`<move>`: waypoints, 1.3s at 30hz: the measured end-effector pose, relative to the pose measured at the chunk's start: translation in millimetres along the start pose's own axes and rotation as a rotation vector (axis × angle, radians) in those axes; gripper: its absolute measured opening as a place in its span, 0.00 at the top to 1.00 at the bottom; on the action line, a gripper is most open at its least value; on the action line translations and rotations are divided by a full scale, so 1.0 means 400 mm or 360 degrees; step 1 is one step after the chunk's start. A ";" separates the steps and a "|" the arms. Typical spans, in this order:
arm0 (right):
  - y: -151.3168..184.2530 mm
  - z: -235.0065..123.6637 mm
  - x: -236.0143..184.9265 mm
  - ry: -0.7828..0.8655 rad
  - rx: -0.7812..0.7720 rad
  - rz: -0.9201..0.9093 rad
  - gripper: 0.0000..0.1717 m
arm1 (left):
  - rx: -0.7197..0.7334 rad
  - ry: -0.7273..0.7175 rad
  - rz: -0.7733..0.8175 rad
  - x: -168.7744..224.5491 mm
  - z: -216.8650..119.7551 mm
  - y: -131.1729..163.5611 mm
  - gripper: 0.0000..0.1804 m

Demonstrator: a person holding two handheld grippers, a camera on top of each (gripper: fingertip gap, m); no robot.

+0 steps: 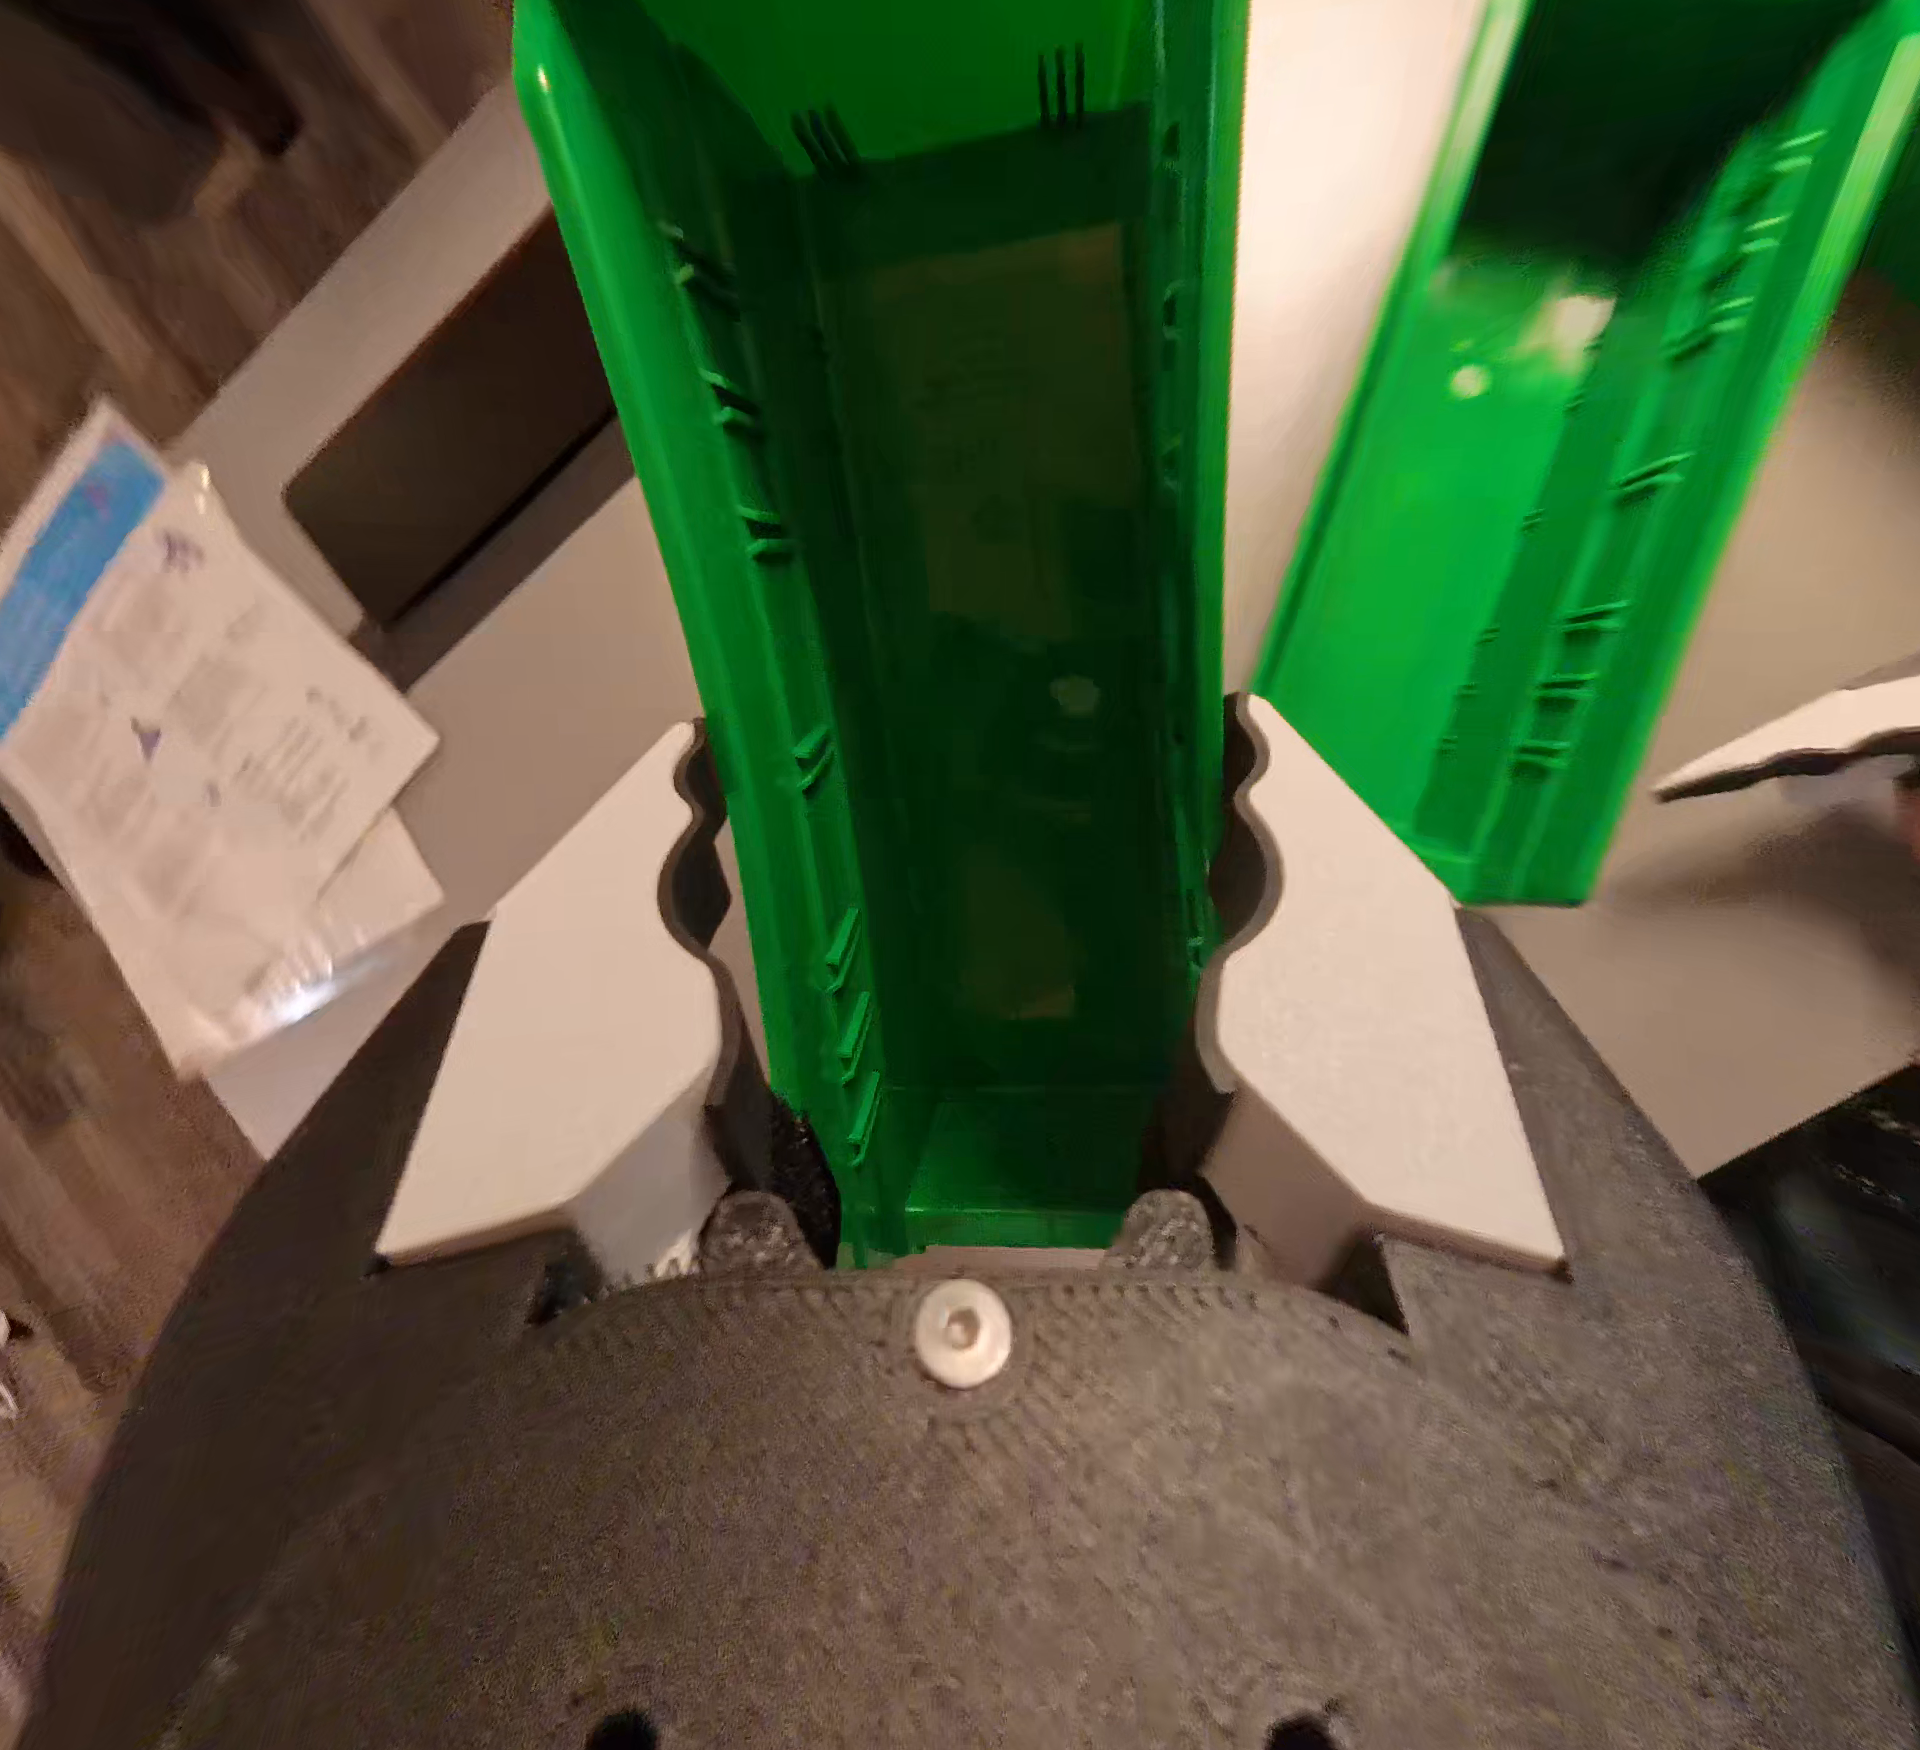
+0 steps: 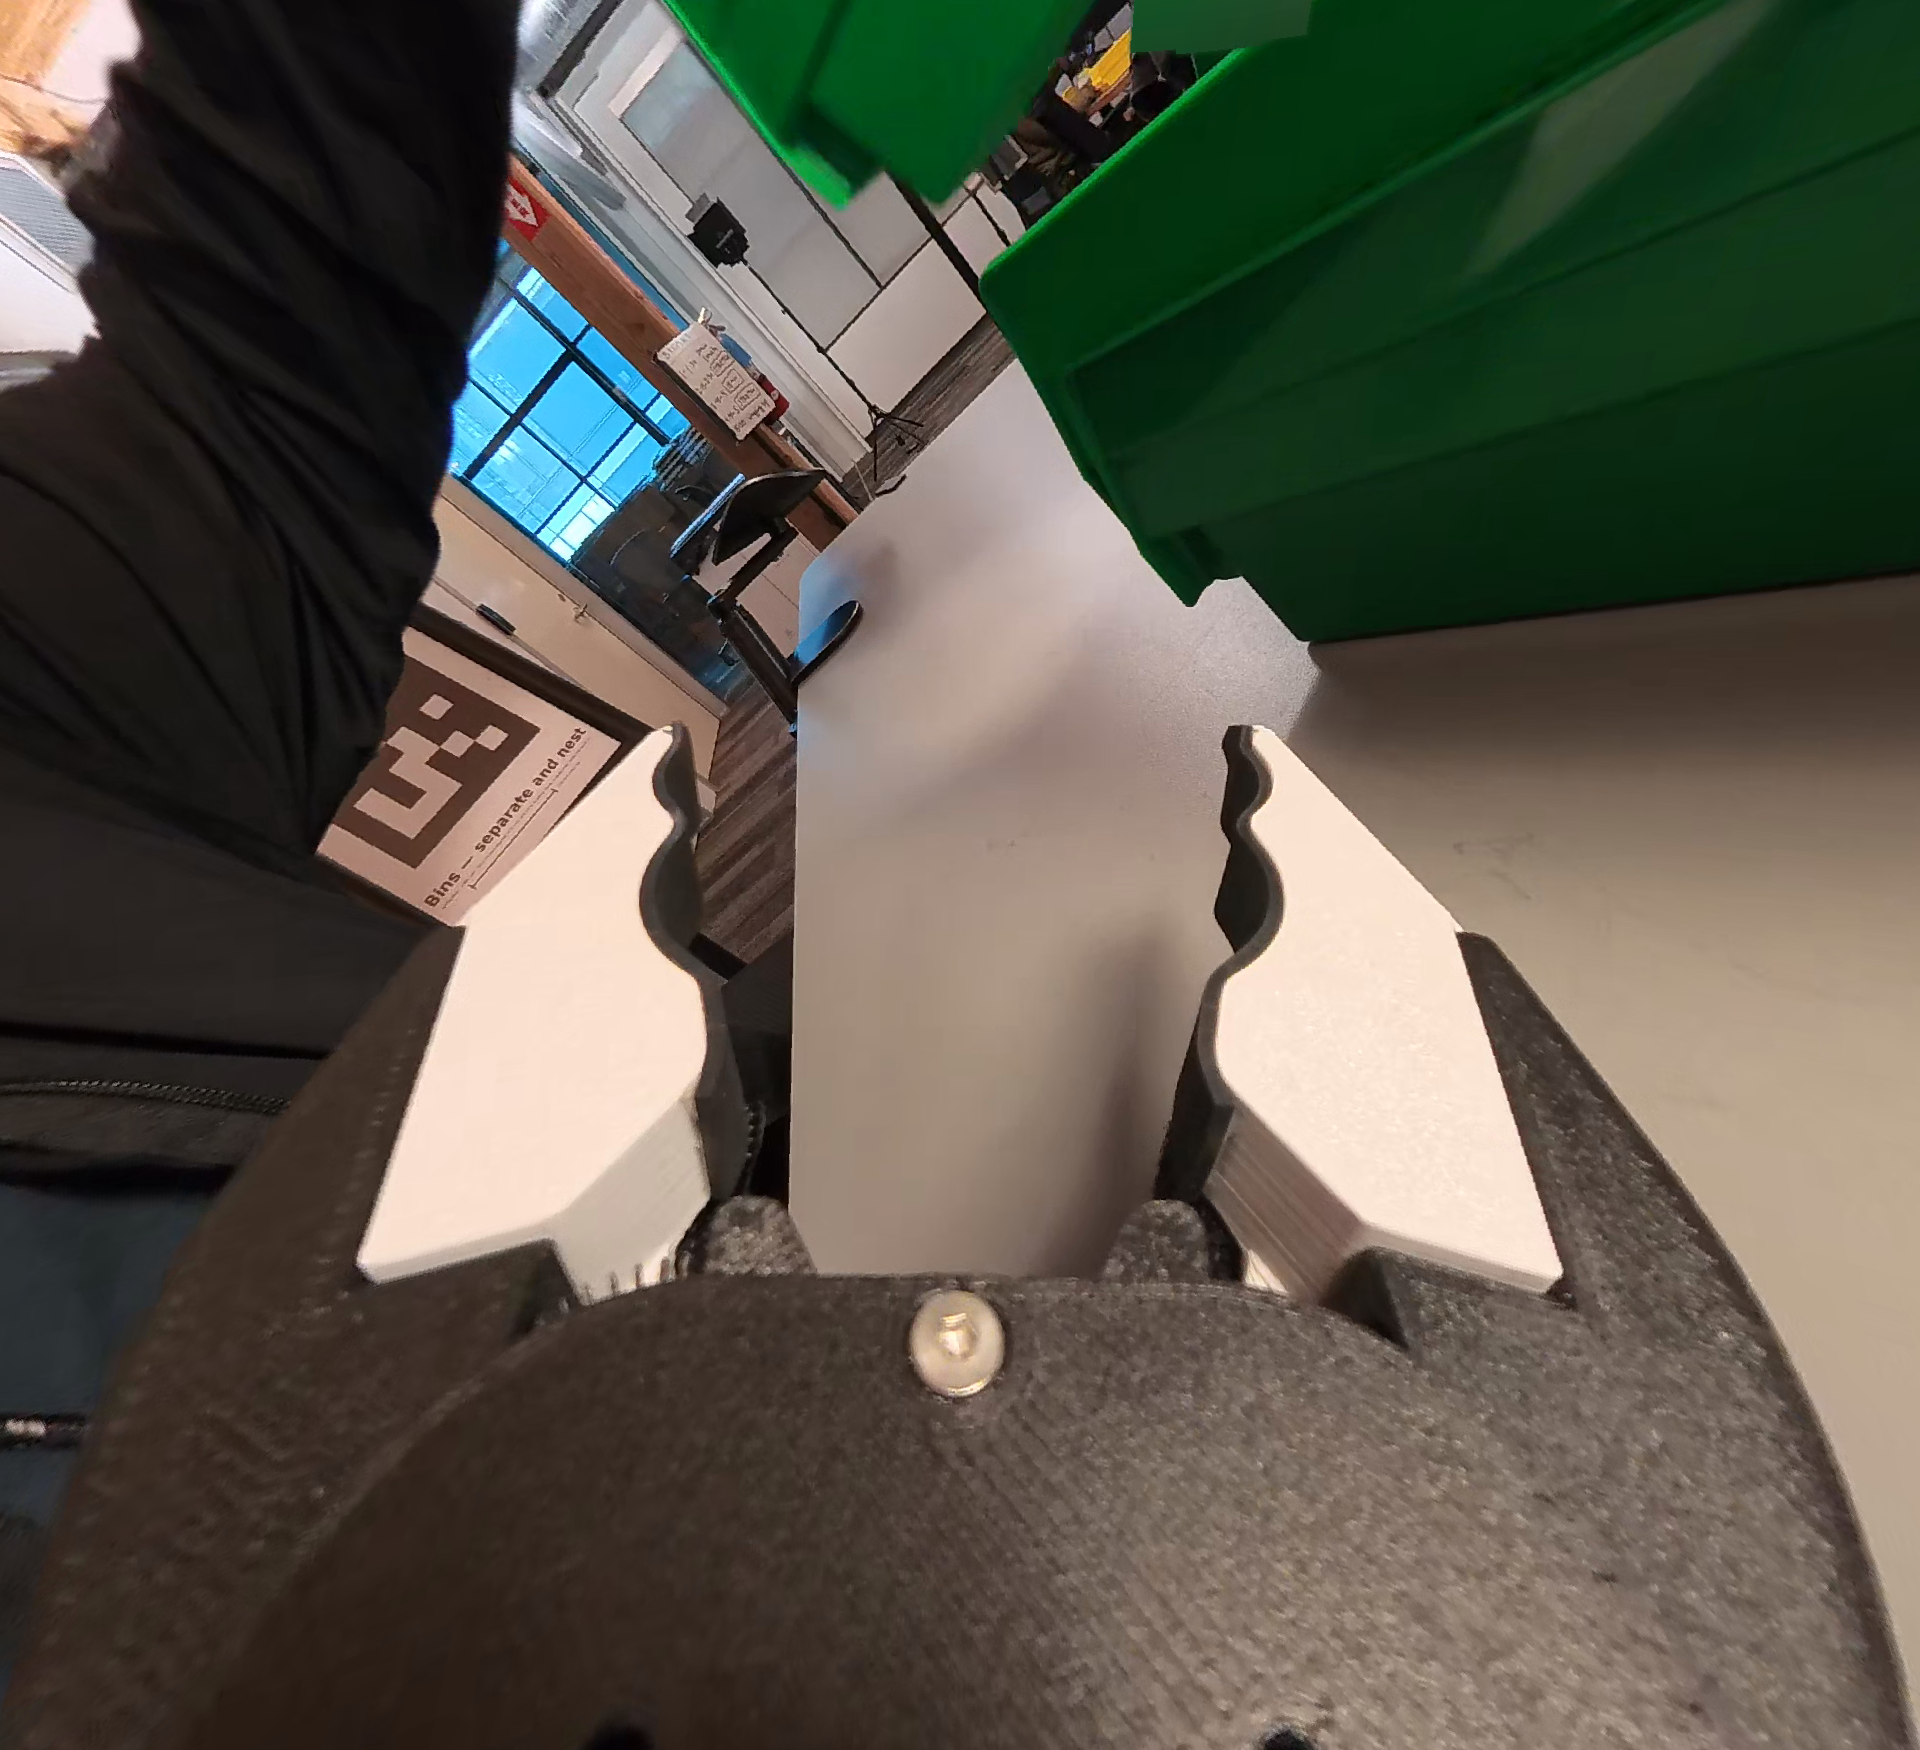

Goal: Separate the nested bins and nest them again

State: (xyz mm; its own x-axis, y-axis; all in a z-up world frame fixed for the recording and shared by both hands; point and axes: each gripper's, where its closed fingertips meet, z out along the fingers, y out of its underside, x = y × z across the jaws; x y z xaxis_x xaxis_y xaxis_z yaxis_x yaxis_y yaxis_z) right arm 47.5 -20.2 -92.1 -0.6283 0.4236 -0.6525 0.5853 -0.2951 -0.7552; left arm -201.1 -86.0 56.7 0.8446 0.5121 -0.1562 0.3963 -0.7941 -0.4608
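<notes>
While clamped round a green bin (image 1: pixel 977 557), left gripper (image 1: pixel 966 869); right gripper (image 2: pixel 956 869) (spread) over bare table edge (image 2: pixel 795 869).

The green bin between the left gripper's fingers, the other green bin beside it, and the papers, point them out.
Held green bin (image 1: pixel 997 661): left wrist view, dark inner floor.
Second green bin (image 1: pixel 1558 453): left wrist view, inner wall.
Papers (image 1: pixel 208 713): left wrist view, top sheet's middle.

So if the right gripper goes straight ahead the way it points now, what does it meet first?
Probably nothing soon: the right gripper is open with bare white table ahead. The green bin lies off to its right, out of line, though depth is unclear.
</notes>
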 end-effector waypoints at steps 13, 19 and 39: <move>0.003 0.003 0.003 0.0003 -0.0018 0.0016 0.41 | -0.0367 -0.0092 -0.0447 -0.173 0.229 0.397 0.45; 0.005 0.004 0.002 -0.0002 -0.0023 0.0015 0.41 | -0.0336 -0.0189 -0.0464 -0.158 0.251 0.434 0.37; 0.004 0.002 -0.003 -0.0016 -0.0021 0.0007 0.41 | -0.0062 0.0267 0.0511 0.438 0.247 -0.088 0.25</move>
State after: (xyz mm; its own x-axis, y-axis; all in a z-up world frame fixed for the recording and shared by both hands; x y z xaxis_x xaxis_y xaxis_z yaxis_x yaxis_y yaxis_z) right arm 48.7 -21.9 -92.6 -0.6307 0.4134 -0.6567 0.5950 -0.2856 -0.7513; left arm -102.5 63.9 -40.7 0.9743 0.1761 -0.1404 0.1117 -0.9193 -0.3773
